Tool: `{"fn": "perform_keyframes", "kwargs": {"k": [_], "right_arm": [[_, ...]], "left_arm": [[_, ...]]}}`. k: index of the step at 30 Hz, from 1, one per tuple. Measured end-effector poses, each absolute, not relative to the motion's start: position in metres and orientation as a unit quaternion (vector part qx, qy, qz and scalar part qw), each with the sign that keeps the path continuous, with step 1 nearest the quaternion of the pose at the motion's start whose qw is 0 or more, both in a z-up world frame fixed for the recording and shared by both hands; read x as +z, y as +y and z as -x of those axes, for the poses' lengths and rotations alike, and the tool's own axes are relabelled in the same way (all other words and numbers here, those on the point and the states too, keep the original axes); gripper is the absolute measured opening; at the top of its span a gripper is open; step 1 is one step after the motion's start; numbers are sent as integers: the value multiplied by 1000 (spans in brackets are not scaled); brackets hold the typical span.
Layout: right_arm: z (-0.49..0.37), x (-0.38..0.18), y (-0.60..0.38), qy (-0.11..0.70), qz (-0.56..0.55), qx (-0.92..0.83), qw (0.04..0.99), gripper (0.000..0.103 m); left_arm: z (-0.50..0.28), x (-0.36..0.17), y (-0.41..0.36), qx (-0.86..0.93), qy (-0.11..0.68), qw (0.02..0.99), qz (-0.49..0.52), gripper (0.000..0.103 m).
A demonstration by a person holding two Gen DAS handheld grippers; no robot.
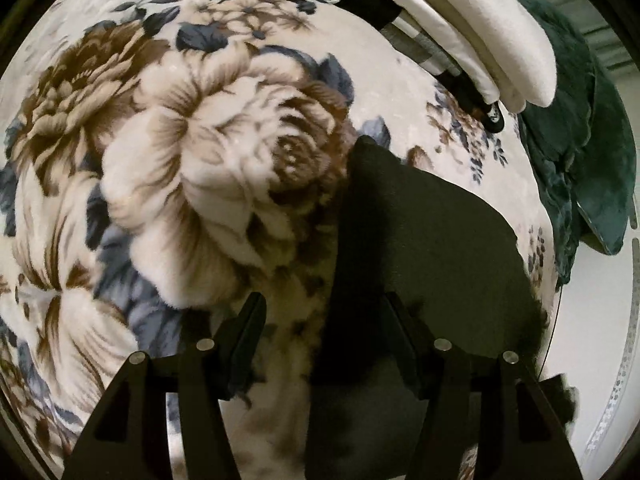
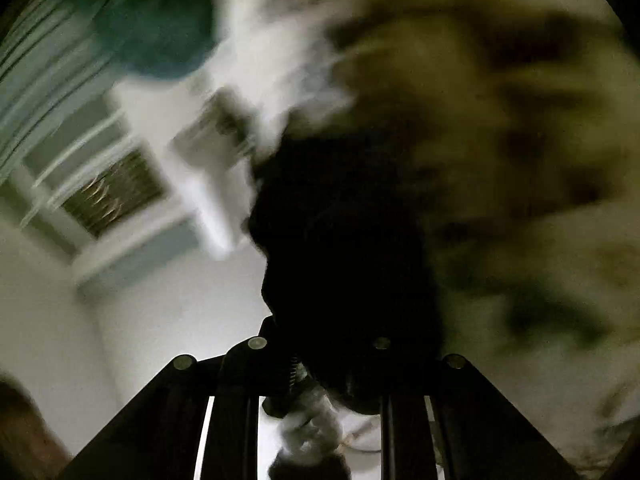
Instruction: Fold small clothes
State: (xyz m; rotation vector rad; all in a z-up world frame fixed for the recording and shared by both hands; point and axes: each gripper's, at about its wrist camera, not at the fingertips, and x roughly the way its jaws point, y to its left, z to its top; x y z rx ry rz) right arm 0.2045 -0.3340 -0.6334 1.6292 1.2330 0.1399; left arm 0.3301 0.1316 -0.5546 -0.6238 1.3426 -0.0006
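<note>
Black garment (image 1: pixel 432 240) flat on floral blanket (image 1: pixel 200 140), mid-fold. Left gripper (image 1: pixel 324 332) spread, empty; right gripper (image 2: pixel 320 344) pinching garment edge. Next: carry edge across.

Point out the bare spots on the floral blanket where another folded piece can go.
The floral blanket lies bare across the whole left and middle, left of the black garment. A narrow strip also stays free between that garment and the folded stack. The upper right is crowded: the stack, then the green fabric at the blanket's edge.
</note>
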Motion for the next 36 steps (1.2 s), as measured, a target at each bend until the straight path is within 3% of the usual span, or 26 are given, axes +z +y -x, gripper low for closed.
{"fn": "perform_keyframes", "kwargs": {"k": [2, 6, 7, 12, 17, 24, 26, 27, 28, 29, 36], "right_arm": [[-192, -651, -349, 541, -665, 11, 516, 21], [-191, -614, -355, 548, -616, 15, 566, 63], [-193, -604, -352, 542, -610, 35, 578, 69], [-197, -619, -326, 580, -597, 82, 548, 70], [-218, -643, -281, 580, -584, 110, 556, 72], [-249, -651, -250, 542, -605, 126, 569, 72], [-249, -647, -250, 539, -606, 120, 573, 68], [-248, -644, -249, 539, -602, 116, 578, 51], [-248, -641, -248, 543, -593, 108, 585, 29], [-249, -640, -249, 540, -595, 106, 586, 25], [-251, -580, -242, 535, -574, 97, 612, 21]], "left_arm": [[-330, -555, 132, -7, 611, 737, 287, 57], [-330, -558, 126, -36, 610, 735, 293, 61], [-330, -562, 124, -46, 610, 732, 300, 65], [-335, -596, 104, -84, 630, 694, 338, 74], [-346, -608, 90, -95, 627, 698, 332, 100], [-360, -606, 76, -81, 595, 728, 331, 102], [-360, -599, 73, -92, 574, 740, 337, 67], [-361, -597, 71, -93, 575, 741, 335, 60], [-362, -594, 71, -97, 570, 741, 340, 42], [-361, -590, 73, -98, 568, 740, 348, 35], [-362, -550, 77, -111, 564, 736, 359, 26]]}}
